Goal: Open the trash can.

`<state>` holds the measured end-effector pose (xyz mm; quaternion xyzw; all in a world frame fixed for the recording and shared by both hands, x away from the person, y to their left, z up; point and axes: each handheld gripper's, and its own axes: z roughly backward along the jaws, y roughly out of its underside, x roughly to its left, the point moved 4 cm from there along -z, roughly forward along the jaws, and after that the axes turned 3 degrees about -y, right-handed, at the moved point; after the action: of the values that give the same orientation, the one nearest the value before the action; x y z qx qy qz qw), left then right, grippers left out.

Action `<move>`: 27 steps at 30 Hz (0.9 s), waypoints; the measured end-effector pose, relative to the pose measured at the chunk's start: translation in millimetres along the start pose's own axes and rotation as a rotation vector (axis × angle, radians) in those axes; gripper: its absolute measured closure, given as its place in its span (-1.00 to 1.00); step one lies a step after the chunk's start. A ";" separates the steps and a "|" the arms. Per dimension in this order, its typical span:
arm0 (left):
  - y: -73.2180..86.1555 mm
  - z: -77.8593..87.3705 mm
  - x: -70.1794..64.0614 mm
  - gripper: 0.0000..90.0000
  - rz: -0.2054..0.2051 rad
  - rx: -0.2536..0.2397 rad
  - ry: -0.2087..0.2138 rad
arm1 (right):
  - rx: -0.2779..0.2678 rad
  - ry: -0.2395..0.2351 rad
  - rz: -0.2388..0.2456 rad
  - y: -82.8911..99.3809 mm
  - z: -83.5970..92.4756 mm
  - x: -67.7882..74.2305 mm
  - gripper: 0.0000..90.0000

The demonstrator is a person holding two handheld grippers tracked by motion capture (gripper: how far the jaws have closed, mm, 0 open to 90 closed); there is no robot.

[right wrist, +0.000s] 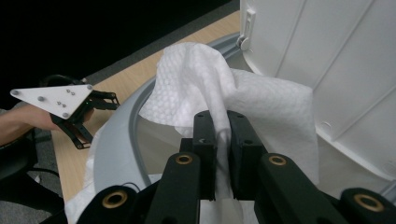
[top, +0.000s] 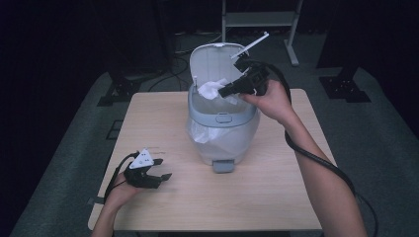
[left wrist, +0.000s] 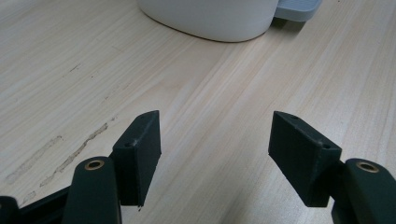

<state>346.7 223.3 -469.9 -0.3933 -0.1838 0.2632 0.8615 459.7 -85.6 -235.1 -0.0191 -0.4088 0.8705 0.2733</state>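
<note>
A small white pedal bin [top: 222, 126] stands mid-table with its lid [top: 213, 64] swung up and a plastic liner inside. My right gripper [top: 225, 91] hovers over the bin's open mouth, shut on a crumpled white paper towel [top: 213, 89]. In the right gripper view the paper towel [right wrist: 233, 93] is pinched between the two black jaws, draped just above the bin's grey rim [right wrist: 121, 135]. My left gripper [top: 160, 169] rests on the table at the front left, open and with nothing between its jaws. In the left gripper view the jaws stand wide apart over bare wood, facing the bin's base [left wrist: 210, 18].
The bin's grey foot pedal [top: 223, 166] juts toward the front edge. The wooden table [top: 276, 197] has free room in front of and right of the bin. A cable [top: 316, 160] trails from the right gripper along the forearm. Dark stands and a metal frame stand beyond the table.
</note>
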 end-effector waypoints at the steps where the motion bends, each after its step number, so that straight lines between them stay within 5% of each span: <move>1: 0.0 0.2 0.2 -0.26 0.001 -0.002 0.000 | 0.005 0.001 0.002 0.2 -1.7 -0.5 0.82; 15: 0.8 0.1 -0.2 -0.26 0.001 -0.001 0.003 | 0.025 0.010 -0.009 2.8 -12.5 -5.4 0.61; 27: 0.6 0.8 -0.2 -0.26 0.000 -0.002 0.002 | 0.000 0.025 -0.022 7.5 -0.1 -13.5 0.60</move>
<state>346.0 224.0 -469.9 -0.3945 -0.1830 0.2628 0.8613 467.7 -96.1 -243.2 -0.0256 -0.4056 0.8671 0.2882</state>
